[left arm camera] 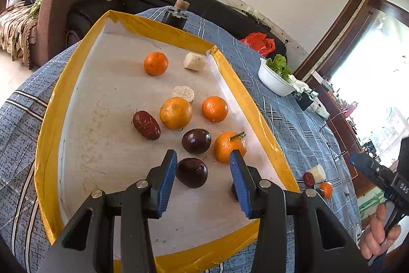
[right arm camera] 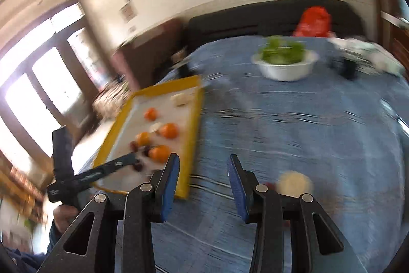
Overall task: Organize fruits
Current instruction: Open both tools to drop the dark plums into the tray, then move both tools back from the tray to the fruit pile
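A white tray with a yellow rim point(left arm camera: 64, 83) holds several oranges point(left arm camera: 175, 113), two dark purple fruits point(left arm camera: 196, 141), a red date point(left arm camera: 146, 125) and pale corn pieces point(left arm camera: 194, 61). My left gripper point(left arm camera: 203, 160) is open above the tray's near end, with a dark purple fruit point(left arm camera: 191, 172) between its fingers. My right gripper point(right arm camera: 203, 163) is open and empty over the blue tablecloth, right of the tray point(right arm camera: 195, 124). On the cloth outside the tray lie a pale piece point(left arm camera: 318, 172), a date point(left arm camera: 308, 179) and a small orange point(left arm camera: 326, 189). The right wrist view is blurred.
A white bowl of green lettuce point(left arm camera: 274, 78) stands on the cloth beyond the tray; it also shows in the right wrist view point(right arm camera: 286, 68). A dark corked jar point(left arm camera: 176, 14) sits behind the tray. A red bag point(left arm camera: 259, 42) lies on the black sofa behind.
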The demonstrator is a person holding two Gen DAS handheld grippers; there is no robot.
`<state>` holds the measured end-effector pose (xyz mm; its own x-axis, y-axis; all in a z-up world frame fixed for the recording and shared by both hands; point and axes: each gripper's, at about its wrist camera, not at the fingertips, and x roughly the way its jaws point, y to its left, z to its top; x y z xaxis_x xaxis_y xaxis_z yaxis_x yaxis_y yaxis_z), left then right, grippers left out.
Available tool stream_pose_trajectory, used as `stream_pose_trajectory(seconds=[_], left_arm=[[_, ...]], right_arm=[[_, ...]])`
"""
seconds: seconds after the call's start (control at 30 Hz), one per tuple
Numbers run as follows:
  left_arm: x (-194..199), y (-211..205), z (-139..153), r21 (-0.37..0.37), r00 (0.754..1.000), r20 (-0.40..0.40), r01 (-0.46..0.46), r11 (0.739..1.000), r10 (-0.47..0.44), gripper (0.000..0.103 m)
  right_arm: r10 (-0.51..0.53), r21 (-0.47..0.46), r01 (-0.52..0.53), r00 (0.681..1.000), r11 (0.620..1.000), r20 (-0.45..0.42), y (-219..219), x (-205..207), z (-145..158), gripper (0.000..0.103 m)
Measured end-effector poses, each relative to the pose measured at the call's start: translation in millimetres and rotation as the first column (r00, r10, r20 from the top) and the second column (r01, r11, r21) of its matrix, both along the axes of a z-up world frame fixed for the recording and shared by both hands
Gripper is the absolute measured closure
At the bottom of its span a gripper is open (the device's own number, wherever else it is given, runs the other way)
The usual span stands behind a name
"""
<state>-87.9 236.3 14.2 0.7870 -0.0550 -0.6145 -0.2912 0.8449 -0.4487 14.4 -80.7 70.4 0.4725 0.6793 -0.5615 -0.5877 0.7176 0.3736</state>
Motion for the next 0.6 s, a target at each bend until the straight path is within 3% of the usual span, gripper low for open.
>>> stream_pose_trajectory(seconds=[0.17,0.3,0.47,0.6], left_arm=[[-7,-6,10,0.039,0.999,0.047,-0.005,0.999,0.003,0.061],[-12,-20,24,0.097,0.997,0.080,0.008,0.995,-0.016,0.060],[-7,-47,35,0.095,0.992,0.070,0.102,0.990,-0.109,0.060],[1,-82,45,0.135,0.975,0.057,0.204,0.970,-0.213,0.060]], right_arm=[[-0.119,-0.001,0.120,0.989,0.993,-0.088,-52,13,-28,0.061],[-0.153,-0.025,0.151,0.979,0.988,-0.132,-63,22,-48,0.061],[-0.145,-0.088,0.135,0.982,0.987,-0.118,-51,29,-62,0.061],[-0.117,-0.109,0.106,0.988,0.988,-0.103,-45,31,-66,0.061]])
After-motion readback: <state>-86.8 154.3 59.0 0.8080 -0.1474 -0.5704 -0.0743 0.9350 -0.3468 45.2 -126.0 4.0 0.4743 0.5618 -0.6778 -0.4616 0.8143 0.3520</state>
